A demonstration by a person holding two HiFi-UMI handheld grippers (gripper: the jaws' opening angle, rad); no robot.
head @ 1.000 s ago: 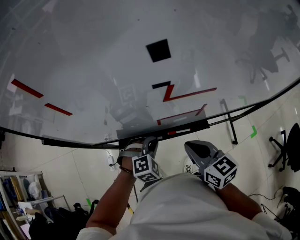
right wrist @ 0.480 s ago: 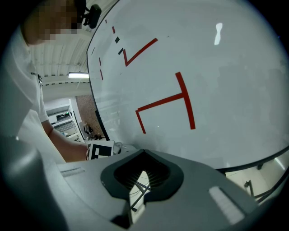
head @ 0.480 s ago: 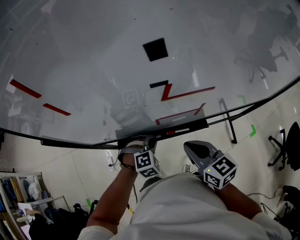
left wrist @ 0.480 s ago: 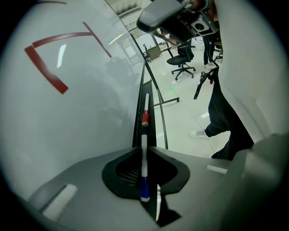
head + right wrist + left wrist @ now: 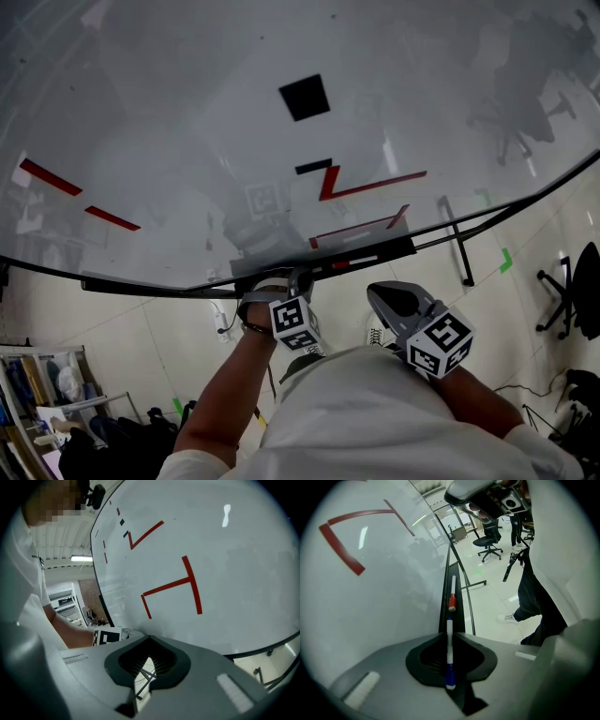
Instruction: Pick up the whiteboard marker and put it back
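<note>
1. The whiteboard (image 5: pixel 187 141) fills the upper part of the head view, with red strokes at its left and middle. A black tray (image 5: pixel 375 253) runs along its lower edge.
2. The left hand-held gripper (image 5: pixel 449 634) sits low by that edge, clenched on the whiteboard marker (image 5: pixel 449 648). The marker's white barrel points forward along the tray and its blue cap lies nearer the camera.
3. Just ahead of the barrel's tip, a red-capped marker (image 5: pixel 452 603) already lies in the tray, in line with the held one.
4. The right hand-held gripper (image 5: pixel 148 654) hangs back near the person's body. Its jaws are drawn nearly together with nothing in them; only floor and cables show through the slit.
5. Judgement: the pick-up looks done and the return is in hand. Next, the barrel must be lowered flat into the tray short of the red-capped marker, and only then released.
</note>
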